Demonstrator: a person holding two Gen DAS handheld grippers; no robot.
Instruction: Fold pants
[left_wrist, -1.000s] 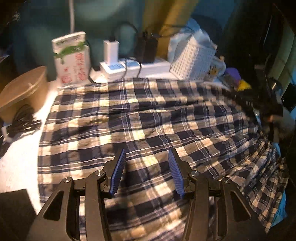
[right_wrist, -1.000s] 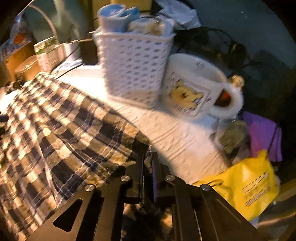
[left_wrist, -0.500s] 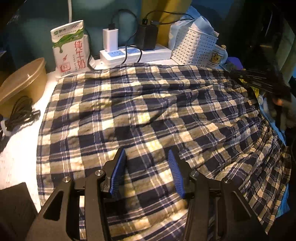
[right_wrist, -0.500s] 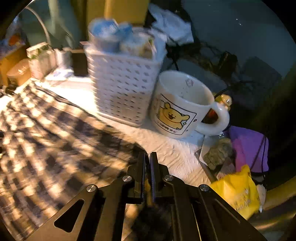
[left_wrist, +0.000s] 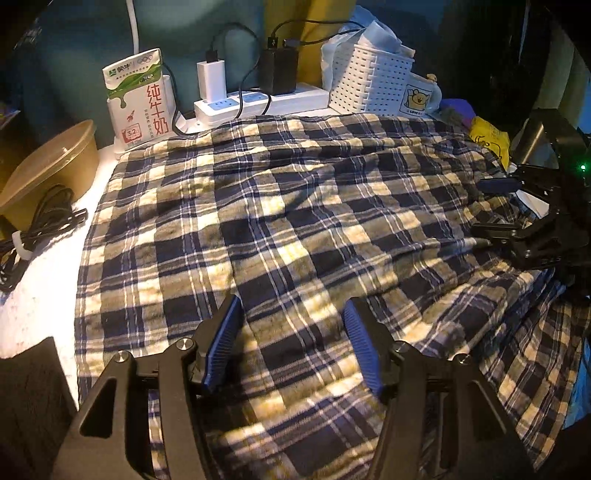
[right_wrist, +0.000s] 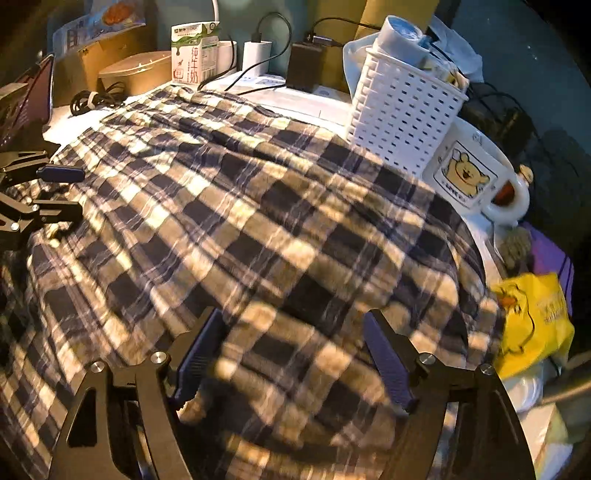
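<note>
- Pants (left_wrist: 295, 206), plaid navy and cream, lie spread across the white tabletop (left_wrist: 40, 295), covering most of it; near part hangs over the front edge toward me.
- Far edge of the cloth runs right up against the power strip (left_wrist: 258, 103) and the milk carton (left_wrist: 138, 99); no spare room back there.
- From my right wrist view the cloth's right edge touches the white basket (right_wrist: 399, 122) and sits just beside the bear mug (right_wrist: 469, 177).
- Left edge stops short of the tabletop's side: a bare white strip there, with a coiled black cable (left_wrist: 40, 221) and a brown lidded bowl (left_wrist: 48, 170) at its far end.
- Yellow bag (right_wrist: 532, 321) crowds the right corner, just past the cloth edge.
- My left claw (left_wrist: 291, 343) hangs over the near middle of the pants, blue pads apart, jaws have just been opening a bit more; only flat cloth shows beneath, nothing pinched.
- My right claw (right_wrist: 291, 354) jaws have just been opening wide, pads well apart over the cloth's right side, nothing gripped.
- Both claws point down at the fabric; whether pad tips touch it I cannot tell.
- Right wrist view is blurred near the claw.
- Open room for moving: mostly the left strip and above the cloth; back and right are cluttered.
</note>
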